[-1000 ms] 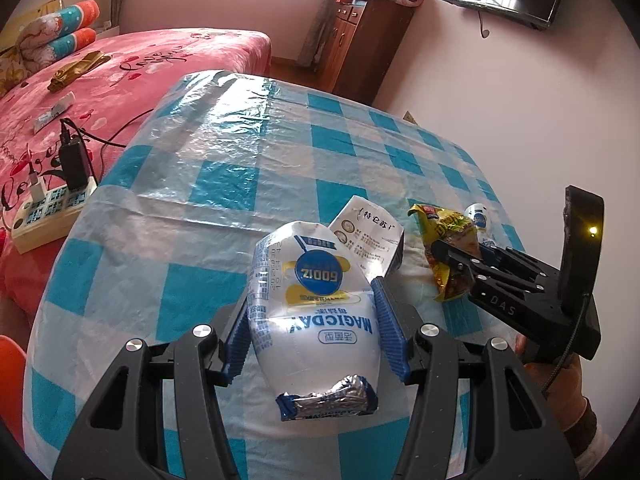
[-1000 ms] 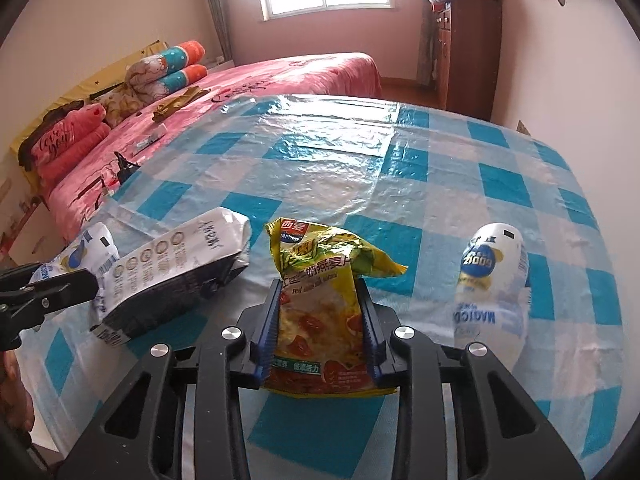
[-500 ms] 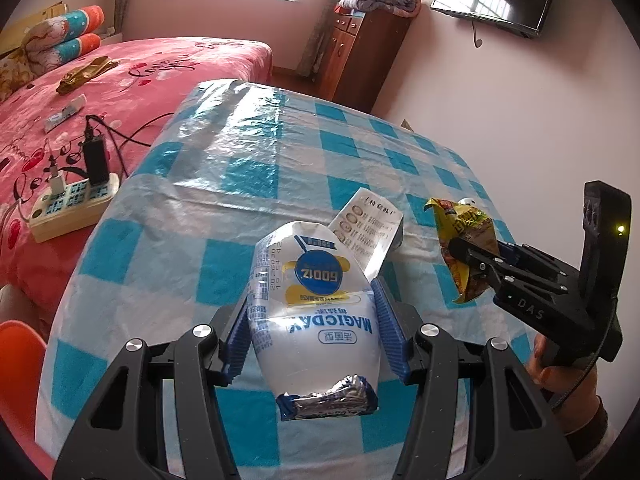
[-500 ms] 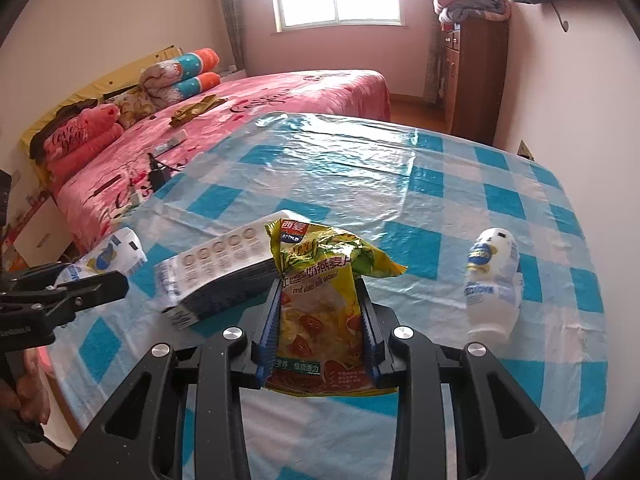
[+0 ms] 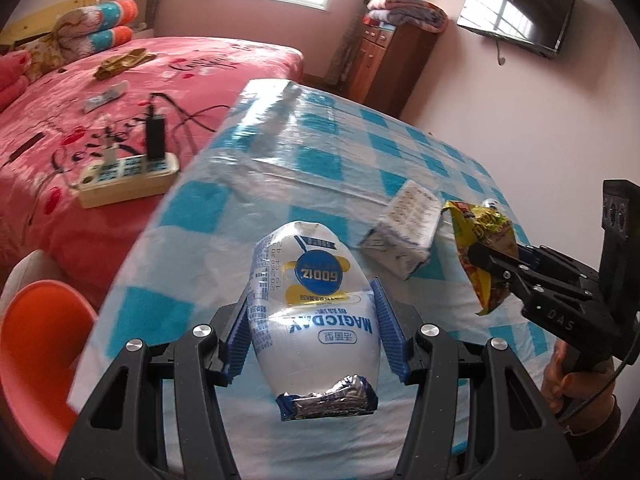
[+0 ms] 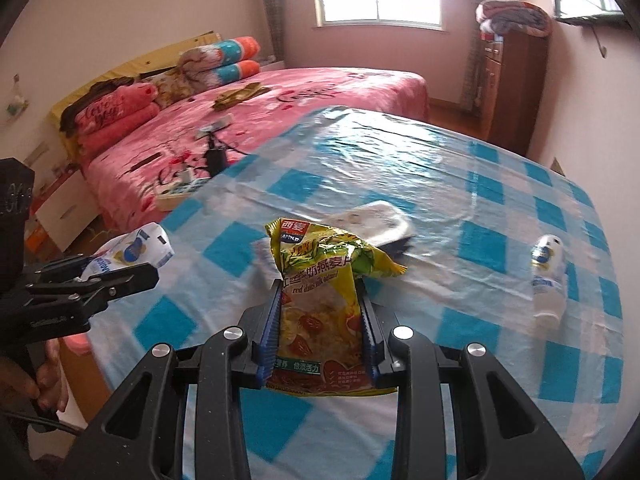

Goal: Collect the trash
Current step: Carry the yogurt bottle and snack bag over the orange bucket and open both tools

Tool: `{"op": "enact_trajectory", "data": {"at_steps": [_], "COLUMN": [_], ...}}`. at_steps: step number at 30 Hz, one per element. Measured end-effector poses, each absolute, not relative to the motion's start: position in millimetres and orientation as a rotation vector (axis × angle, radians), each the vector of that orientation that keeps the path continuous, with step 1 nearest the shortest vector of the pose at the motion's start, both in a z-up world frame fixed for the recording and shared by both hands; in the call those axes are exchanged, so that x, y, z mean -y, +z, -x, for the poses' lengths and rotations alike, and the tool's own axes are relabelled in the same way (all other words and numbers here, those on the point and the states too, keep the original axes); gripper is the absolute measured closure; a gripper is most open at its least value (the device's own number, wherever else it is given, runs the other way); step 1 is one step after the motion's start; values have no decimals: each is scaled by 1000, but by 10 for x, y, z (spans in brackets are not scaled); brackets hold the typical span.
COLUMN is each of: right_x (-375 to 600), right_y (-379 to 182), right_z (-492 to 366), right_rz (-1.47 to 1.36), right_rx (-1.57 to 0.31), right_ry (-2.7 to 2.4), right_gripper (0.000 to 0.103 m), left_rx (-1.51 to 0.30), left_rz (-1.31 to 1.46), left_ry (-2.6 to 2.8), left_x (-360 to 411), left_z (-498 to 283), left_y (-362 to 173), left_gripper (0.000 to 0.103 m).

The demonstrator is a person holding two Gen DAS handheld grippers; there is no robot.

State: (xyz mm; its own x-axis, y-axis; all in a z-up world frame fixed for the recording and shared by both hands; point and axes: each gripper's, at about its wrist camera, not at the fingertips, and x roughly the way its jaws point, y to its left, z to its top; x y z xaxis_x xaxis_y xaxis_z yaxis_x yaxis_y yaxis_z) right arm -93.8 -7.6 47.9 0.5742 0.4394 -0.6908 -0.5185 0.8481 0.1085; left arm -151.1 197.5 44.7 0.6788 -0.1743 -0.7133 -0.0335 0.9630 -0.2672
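L tool (image 5: 312, 320) clamps 1 white pouch (image 5: 314, 312) | R tool (image 6: 318, 328) clamps 1 yellow packet (image 6: 316, 312) | table (image 6: 500, 184): 1 box (image 6: 376, 218), 1 bottle (image 6: 548, 276)

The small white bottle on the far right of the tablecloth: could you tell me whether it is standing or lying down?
Lying down: the white bottle rests lengthwise on the checked tablecloth.

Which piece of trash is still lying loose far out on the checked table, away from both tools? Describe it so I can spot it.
Start at the table with the blue-and-white checked cover. Near its right edge in the right wrist view lies a small white bottle on its side. Unlike the white carton mid-table, it is rounded, stands alone, and carries a blue-and-yellow label.
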Motion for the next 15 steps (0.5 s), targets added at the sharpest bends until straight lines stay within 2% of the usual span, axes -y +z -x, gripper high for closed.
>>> {"op": "enact_trajectory", "data": {"at_steps": [15], "right_x": [-939], "right_y": [583], "right_z": [1281], "right_rz": [229], "right_rx": [-758], "right_ry": [779], "right_gripper": [68], "left_rx": [-802], "left_rz": [329], "left_ry": [135], "left_x": [-2826], "left_z": [2077], "left_y": [394], "left_gripper": [46]}}
